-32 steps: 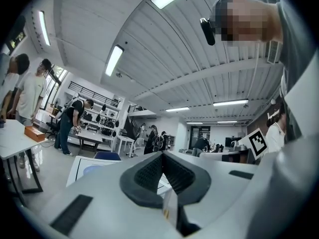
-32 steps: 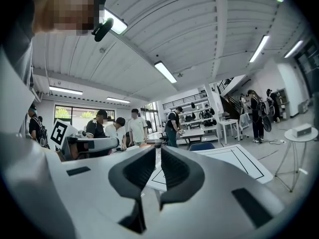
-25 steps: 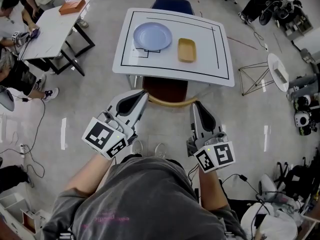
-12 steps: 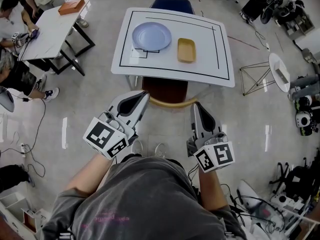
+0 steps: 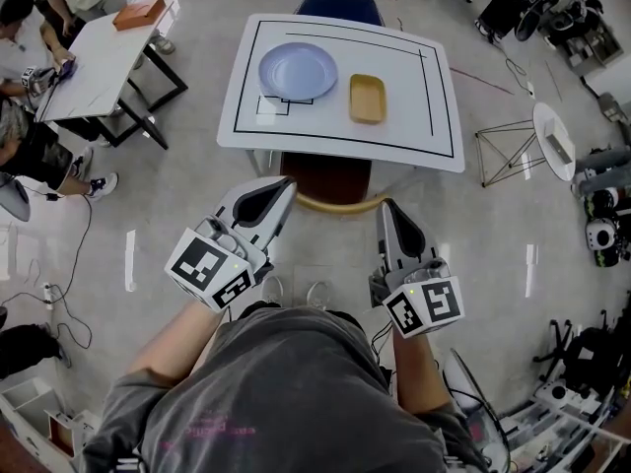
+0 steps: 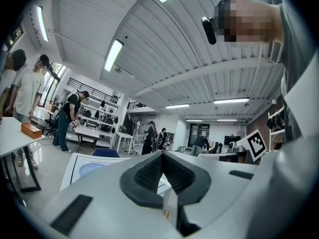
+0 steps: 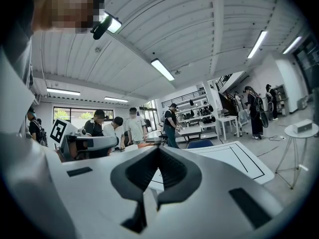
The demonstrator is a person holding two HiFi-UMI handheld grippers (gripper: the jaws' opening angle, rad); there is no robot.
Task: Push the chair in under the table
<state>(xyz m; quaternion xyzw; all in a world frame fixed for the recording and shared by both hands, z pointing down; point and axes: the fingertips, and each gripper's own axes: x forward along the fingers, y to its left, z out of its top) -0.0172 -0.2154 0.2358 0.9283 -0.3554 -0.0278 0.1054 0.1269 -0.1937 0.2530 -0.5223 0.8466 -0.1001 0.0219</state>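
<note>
The chair has a dark brown seat and a curved pale wooden back. It stands at the near side of the white table, with its seat partly under the edge. My left gripper is shut and empty, its tip at the left end of the chair back. My right gripper is also shut and empty, at the right end of the back. Whether either tip touches the wood I cannot tell. The left gripper view shows shut jaws pointing level at the table. The right gripper view shows the same.
On the table lie a pale blue plate and a yellow tray. A blue chair stands at the table's far side. A second table with people is at the left. A wire stand and round stool are on the right.
</note>
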